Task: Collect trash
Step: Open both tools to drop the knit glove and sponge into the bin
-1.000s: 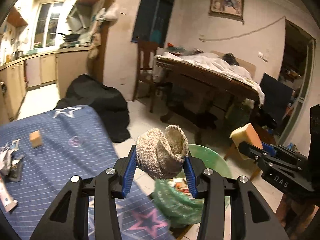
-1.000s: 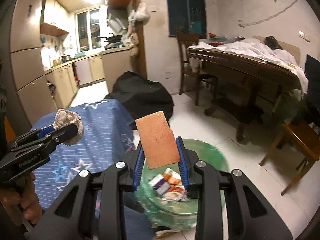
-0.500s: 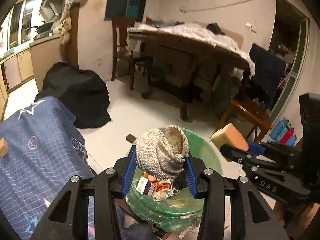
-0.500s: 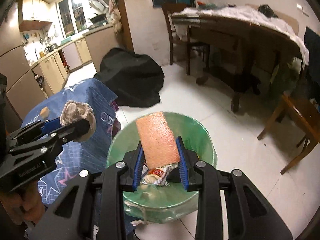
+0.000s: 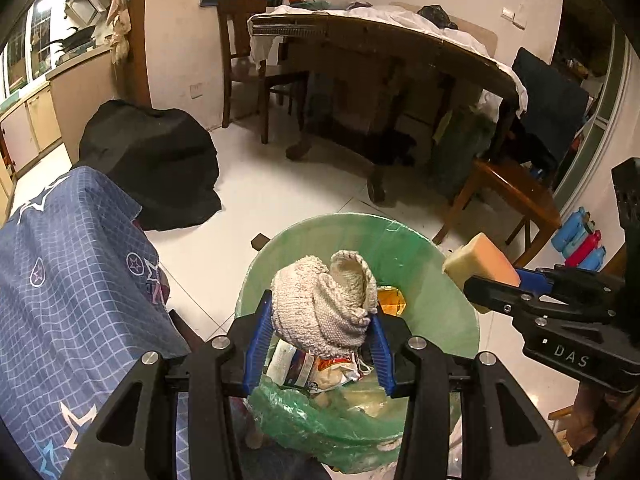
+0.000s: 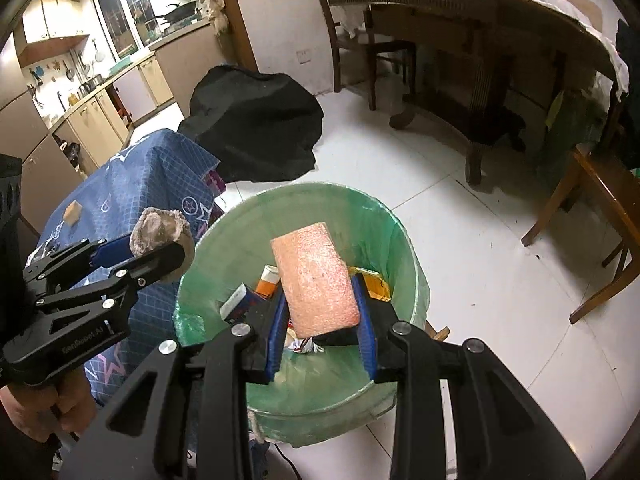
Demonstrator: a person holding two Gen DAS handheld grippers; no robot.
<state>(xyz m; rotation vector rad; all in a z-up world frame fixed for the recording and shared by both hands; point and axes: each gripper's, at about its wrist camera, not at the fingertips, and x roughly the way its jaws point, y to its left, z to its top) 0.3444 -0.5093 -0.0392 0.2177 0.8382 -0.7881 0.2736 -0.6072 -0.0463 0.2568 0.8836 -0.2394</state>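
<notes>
White letters "DAS" on the right gripper (image 5: 486,280) body, beside the green bin (image 5: 424,280) | faint lettering on the left gripper (image 6: 160,248) body, not clearly readable

A green-lined round trash bin (image 5: 432,280) is seen on the white tiled floor (image 5: 280,184), just right of a blue grid-patterned cloth-covered table (image 5: 72,280). Packaging scraps (image 5: 304,368) lie in the bin. A black draped bundle (image 5: 152,160) sits behind the cloth-covered table; a dark wooden dining table (image 5: 400,40) stands farther back.
</notes>
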